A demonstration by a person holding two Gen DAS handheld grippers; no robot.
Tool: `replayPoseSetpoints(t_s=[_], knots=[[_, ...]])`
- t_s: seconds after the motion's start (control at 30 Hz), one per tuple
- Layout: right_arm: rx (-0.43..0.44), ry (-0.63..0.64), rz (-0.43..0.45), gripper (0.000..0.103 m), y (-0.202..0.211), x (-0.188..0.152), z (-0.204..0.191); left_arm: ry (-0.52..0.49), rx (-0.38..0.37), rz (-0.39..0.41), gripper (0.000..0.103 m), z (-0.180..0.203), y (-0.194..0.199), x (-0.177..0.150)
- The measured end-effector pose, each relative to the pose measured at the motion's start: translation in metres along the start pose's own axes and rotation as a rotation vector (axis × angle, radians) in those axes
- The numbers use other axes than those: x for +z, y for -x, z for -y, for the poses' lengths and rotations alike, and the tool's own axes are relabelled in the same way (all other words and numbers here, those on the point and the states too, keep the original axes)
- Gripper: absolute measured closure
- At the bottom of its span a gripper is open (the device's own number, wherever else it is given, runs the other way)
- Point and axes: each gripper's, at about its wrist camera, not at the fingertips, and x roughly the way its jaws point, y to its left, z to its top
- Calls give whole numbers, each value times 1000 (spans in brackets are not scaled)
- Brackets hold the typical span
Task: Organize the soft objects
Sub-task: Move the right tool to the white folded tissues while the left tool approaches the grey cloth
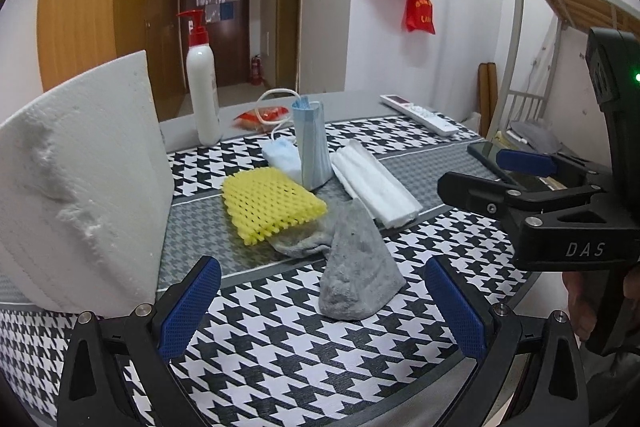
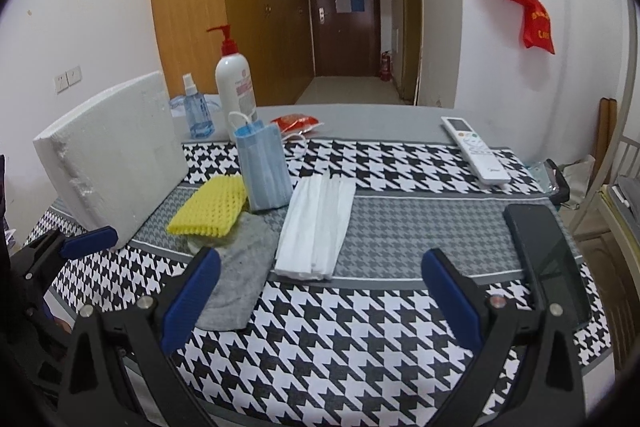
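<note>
Both the left gripper (image 1: 320, 311) and right gripper (image 2: 320, 307) are hovering wide open and empty near the grey sock (image 1: 356, 267), which is lying just beside the yellow sponge (image 1: 272, 203).

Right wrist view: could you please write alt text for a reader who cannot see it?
The open right gripper hovers over a houndstooth table facing a cluster of soft items: a grey sock, a yellow foam net, an upright blue mask and a folded white cloth. A foam block leans at left; a phone and a remote lie at right.
</note>
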Motion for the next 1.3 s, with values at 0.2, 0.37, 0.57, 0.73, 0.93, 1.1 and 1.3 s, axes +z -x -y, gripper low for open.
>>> replayPoseSetpoints(t_s=[0.2, 0.37, 0.57, 0.73, 0.93, 1.1, 1.3], knots=[[21, -24, -53, 1, -18, 5, 9, 22, 3, -42, 2, 2, -14, 1], [24, -15, -87, 1, -30, 7, 14, 26, 12, -58, 4, 7, -21, -1], [54, 3, -126, 1, -47, 8, 13, 31, 18, -95, 8, 11, -31, -1], [77, 16, -166, 16, -64, 10, 10, 37, 27, -101, 8, 10, -34, -2], [123, 17, -203, 36, -79, 15, 6, 69, 53, -91, 8, 3, -36, 1], [137, 1, -251, 48, -92, 13, 7, 64, 57, -98, 8, 1, -40, 1], [116, 26, -266, 63, -101, 13, 1, 66, 53, -101, 8, 0, -42, 2]])
